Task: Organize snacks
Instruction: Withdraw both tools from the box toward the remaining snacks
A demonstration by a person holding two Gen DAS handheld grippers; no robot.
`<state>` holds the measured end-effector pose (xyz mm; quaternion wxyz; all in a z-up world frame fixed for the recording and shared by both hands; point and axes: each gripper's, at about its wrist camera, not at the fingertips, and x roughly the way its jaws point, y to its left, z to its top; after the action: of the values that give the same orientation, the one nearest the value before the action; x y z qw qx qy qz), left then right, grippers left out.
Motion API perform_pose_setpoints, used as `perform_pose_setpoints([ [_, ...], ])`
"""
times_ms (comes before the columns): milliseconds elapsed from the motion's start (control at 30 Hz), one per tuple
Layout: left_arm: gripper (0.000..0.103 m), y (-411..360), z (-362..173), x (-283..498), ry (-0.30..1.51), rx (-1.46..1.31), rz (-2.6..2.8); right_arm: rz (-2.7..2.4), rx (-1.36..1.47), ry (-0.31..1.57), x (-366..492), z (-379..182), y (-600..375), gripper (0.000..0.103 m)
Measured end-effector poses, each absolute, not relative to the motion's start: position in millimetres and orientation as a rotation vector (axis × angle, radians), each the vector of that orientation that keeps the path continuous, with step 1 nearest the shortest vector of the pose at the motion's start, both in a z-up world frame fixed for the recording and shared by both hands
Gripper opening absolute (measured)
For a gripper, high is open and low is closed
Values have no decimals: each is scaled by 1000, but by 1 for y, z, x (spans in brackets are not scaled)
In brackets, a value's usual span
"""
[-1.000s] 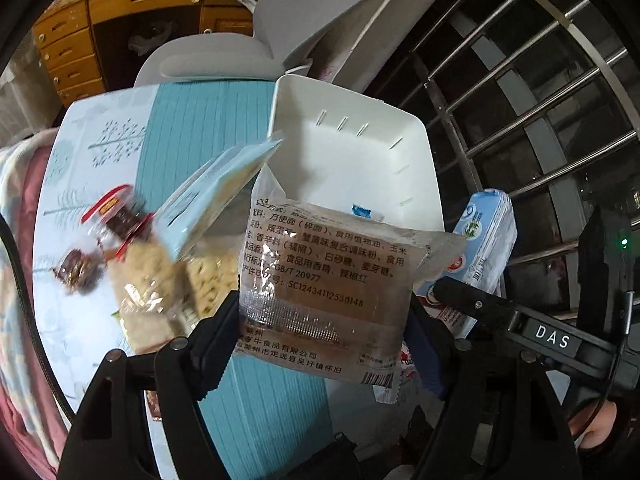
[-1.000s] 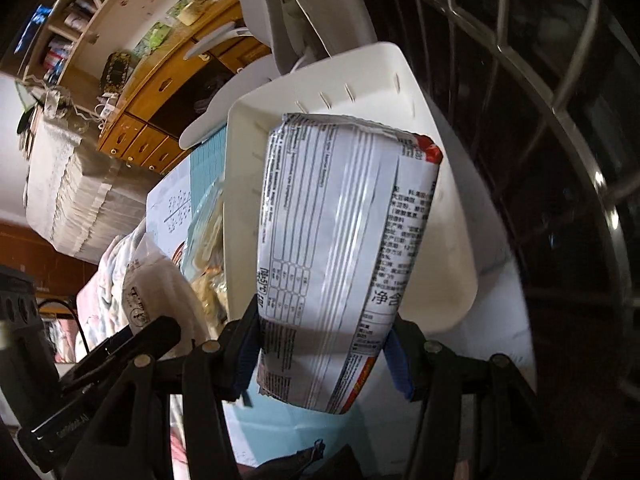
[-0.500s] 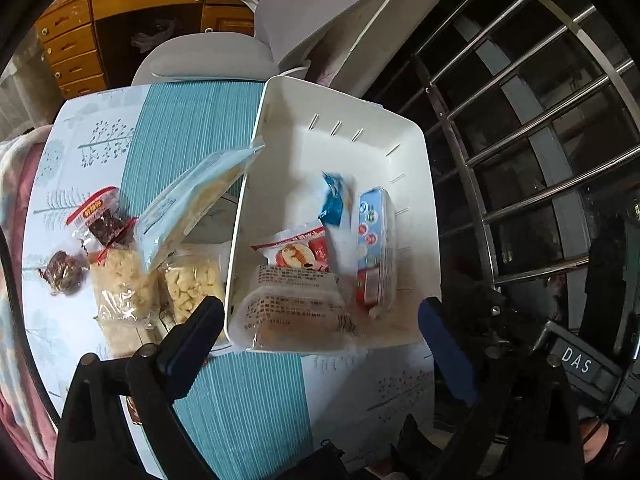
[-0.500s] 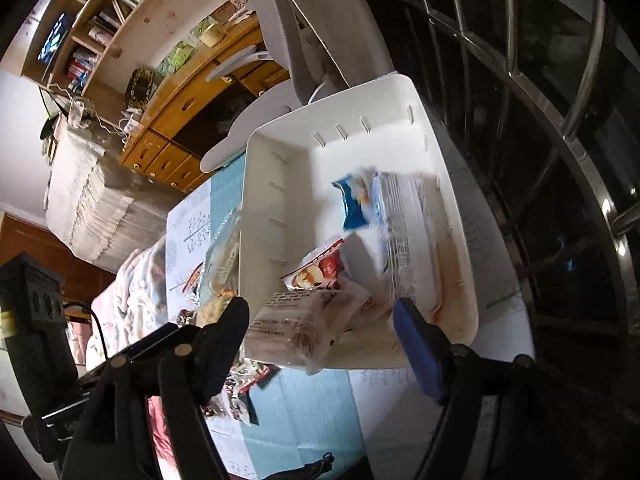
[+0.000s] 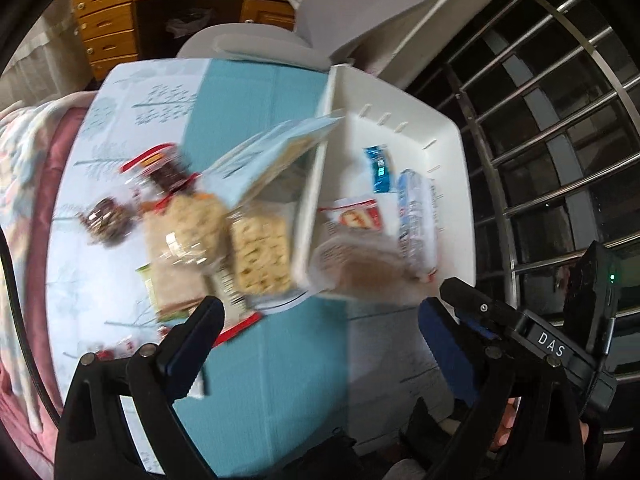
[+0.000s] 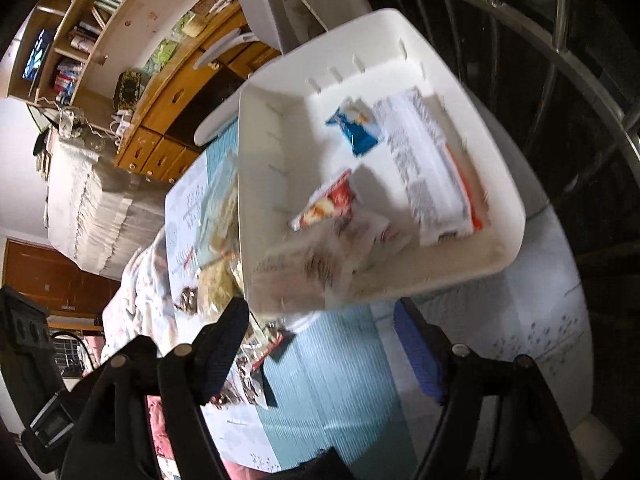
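A white plastic bin (image 5: 460, 152) stands on the table's right side. In it lie a small blue packet (image 5: 378, 170), a long white printed packet (image 5: 416, 216), a red-and-white packet (image 5: 356, 218) and a clear brownish packet (image 5: 356, 264) at the near wall. My left gripper (image 5: 320, 316) hangs open over the tablecloth, just short of the bin, with nothing between its fingers. The right wrist view shows the same bin (image 6: 400, 40) with the white printed packet (image 6: 428, 176) and the clear packet (image 6: 308, 264). My right gripper (image 6: 320, 312) is open too, and holds nothing.
Left of the bin lie several loose snacks: two cracker bags (image 5: 260, 256), a light blue packet (image 5: 272, 160) leaning on the rim, a dark snack (image 5: 106, 222). A grey chair (image 5: 256, 44) and wooden drawers (image 5: 108, 24) stand behind the table. Metal window bars (image 5: 560, 120) run along the right.
A second ago each gripper was shut on a packet above the bin. Both jaws have opened, the two packets now lie in the bin, and both grippers have drawn back toward the near edge.
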<state>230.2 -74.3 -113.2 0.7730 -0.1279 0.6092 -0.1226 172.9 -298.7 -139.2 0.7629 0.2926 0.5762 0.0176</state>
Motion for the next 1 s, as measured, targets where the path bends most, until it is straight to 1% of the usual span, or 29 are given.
perform_pose_setpoints([
  [533,97,43,-126,191,1372,-288,-183,51,436,1197,126,-152,-222,75],
  [1000,97,100,-145,192,1449,-169,-280,45,349,1119,87,-155,-131,75],
])
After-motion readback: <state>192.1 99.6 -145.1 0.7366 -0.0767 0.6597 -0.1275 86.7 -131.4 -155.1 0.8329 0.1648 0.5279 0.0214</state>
